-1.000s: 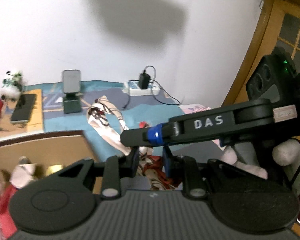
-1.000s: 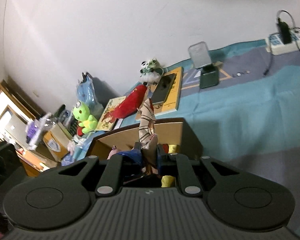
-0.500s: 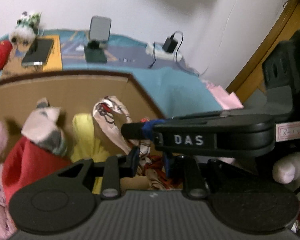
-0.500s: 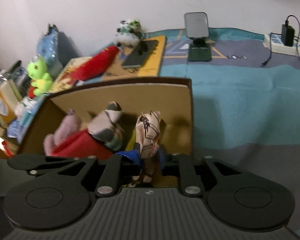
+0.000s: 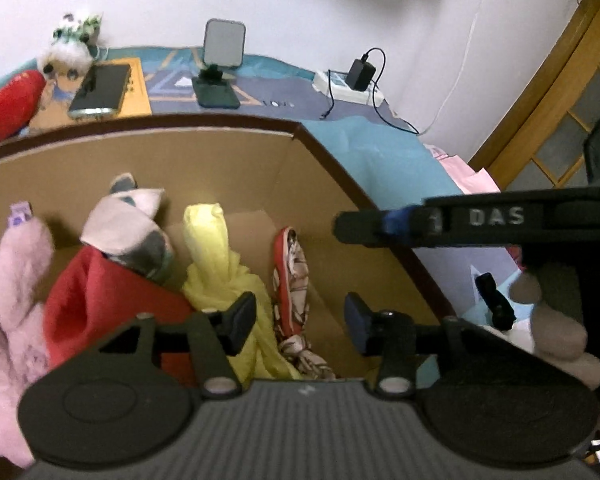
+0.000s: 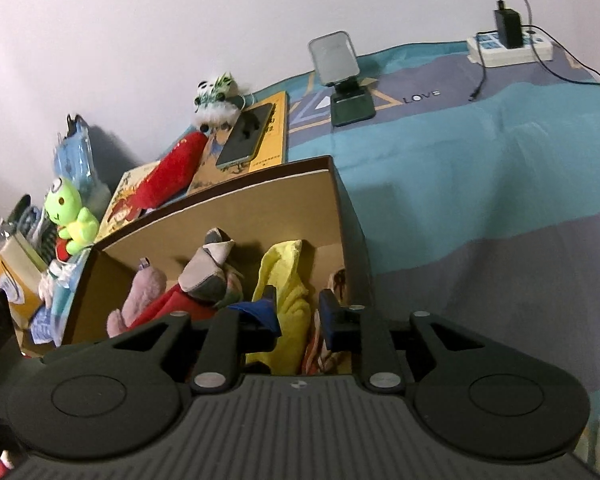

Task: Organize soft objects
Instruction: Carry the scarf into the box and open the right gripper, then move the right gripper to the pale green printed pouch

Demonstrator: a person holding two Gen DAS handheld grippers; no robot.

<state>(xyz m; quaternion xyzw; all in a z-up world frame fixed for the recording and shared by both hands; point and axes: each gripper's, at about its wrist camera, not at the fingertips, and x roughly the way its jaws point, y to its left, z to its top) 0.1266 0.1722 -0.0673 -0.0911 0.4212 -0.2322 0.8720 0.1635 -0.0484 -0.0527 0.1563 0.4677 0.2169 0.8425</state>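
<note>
Both hand-held grippers opening over cardboard box (image 5: pixel 228 164), lower centre: left hand-held gripper (image 5: pixel 300 322) and right hand-held gripper (image 6: pixel 298 312) grip nothing; patterned scarf (image 5: pixel 290 276) lies inside w/ yellow cloth (image 5: pixel 216 264).

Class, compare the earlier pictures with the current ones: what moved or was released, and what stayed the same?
Both grippers carried the patterned scarf into the cardboard box and let go; the left gripper and right gripper are opening, pads clear. The phone stand and power strip are unchanged.
</note>
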